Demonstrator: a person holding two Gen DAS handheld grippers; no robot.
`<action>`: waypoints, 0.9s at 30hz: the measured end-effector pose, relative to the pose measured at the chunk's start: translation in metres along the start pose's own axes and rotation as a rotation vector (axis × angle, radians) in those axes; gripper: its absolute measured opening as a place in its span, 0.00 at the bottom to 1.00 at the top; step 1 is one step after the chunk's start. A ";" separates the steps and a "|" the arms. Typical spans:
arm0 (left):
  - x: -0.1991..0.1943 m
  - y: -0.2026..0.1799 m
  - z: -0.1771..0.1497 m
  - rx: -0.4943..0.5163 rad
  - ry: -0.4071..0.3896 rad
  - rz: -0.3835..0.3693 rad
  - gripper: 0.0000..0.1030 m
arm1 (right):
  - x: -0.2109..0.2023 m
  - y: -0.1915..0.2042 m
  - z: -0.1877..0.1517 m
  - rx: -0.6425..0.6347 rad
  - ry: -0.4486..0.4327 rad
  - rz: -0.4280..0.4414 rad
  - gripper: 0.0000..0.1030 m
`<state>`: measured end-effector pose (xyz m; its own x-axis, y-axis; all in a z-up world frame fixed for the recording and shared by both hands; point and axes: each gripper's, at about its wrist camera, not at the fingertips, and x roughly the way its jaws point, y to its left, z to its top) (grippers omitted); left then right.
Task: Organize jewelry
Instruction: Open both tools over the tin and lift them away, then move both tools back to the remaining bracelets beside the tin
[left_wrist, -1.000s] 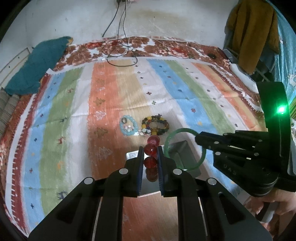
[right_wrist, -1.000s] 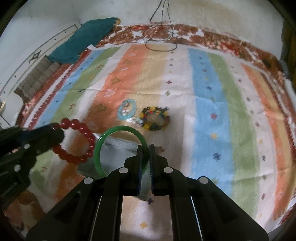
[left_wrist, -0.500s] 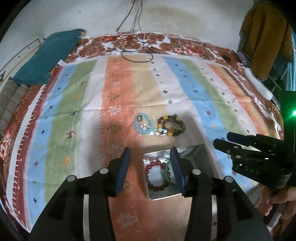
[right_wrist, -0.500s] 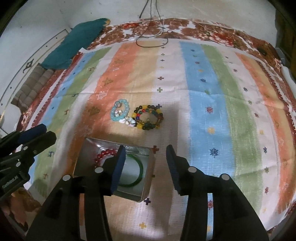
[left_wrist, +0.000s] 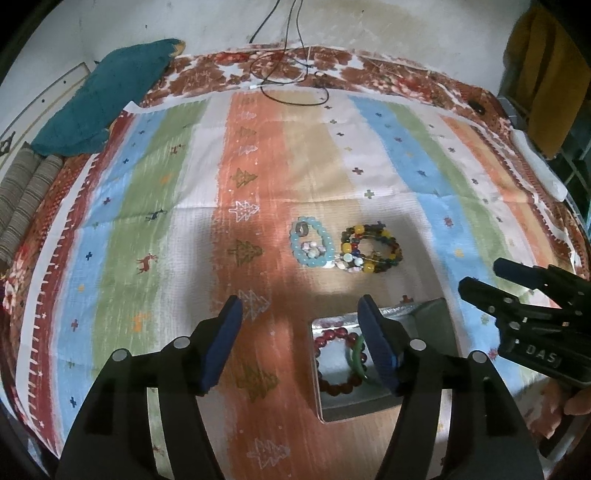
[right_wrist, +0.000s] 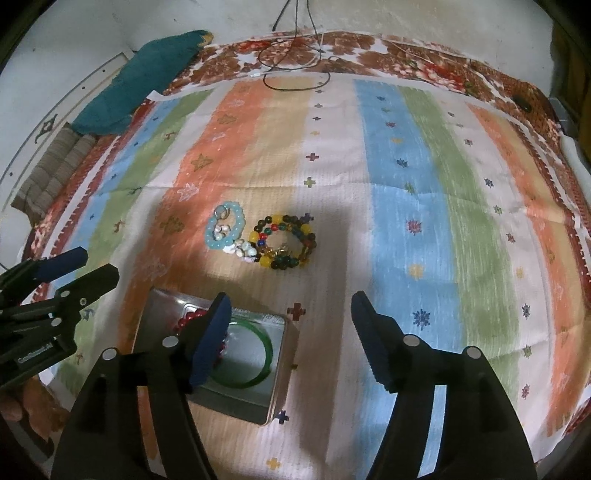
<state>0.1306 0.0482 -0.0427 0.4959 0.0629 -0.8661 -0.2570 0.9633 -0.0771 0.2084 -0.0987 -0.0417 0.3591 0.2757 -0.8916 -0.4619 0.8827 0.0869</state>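
Note:
A shiny metal tin (left_wrist: 424, 317) (right_wrist: 280, 369) lies on the striped cloth near me. In it lie a red bead bracelet (left_wrist: 325, 336) (right_wrist: 188, 319) and a green bangle (left_wrist: 356, 356) (right_wrist: 264, 363). Beyond it on the cloth lie a light blue bead bracelet (left_wrist: 312, 245) (right_wrist: 225, 229) with small pale pieces, and a multicoloured bead bracelet (left_wrist: 371, 247) (right_wrist: 284, 242). My left gripper (left_wrist: 301, 321) is open and empty above the tin's left side. My right gripper (right_wrist: 290, 314) is open and empty above the tin's right side.
A teal cushion (left_wrist: 107, 99) (right_wrist: 144, 77) lies at the far left corner of the striped cloth (left_wrist: 258, 177). A black cable (left_wrist: 291, 85) loops at the far edge. A mustard garment (left_wrist: 539, 74) hangs at the far right.
Both grippers opened and dropped the red bead bracelet and the green bangle into the tin, then rose and drew back, opening wider.

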 end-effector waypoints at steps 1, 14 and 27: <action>0.002 0.001 0.002 -0.001 0.002 0.001 0.64 | 0.001 -0.001 0.001 0.001 -0.001 -0.001 0.67; 0.031 0.011 0.029 -0.014 0.027 0.007 0.69 | 0.023 -0.006 0.023 -0.007 0.025 -0.022 0.71; 0.059 0.011 0.049 -0.006 0.050 0.007 0.69 | 0.055 -0.009 0.037 -0.012 0.087 -0.034 0.71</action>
<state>0.1979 0.0748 -0.0707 0.4521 0.0560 -0.8902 -0.2654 0.9613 -0.0743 0.2624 -0.0779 -0.0747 0.3036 0.2108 -0.9292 -0.4604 0.8863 0.0506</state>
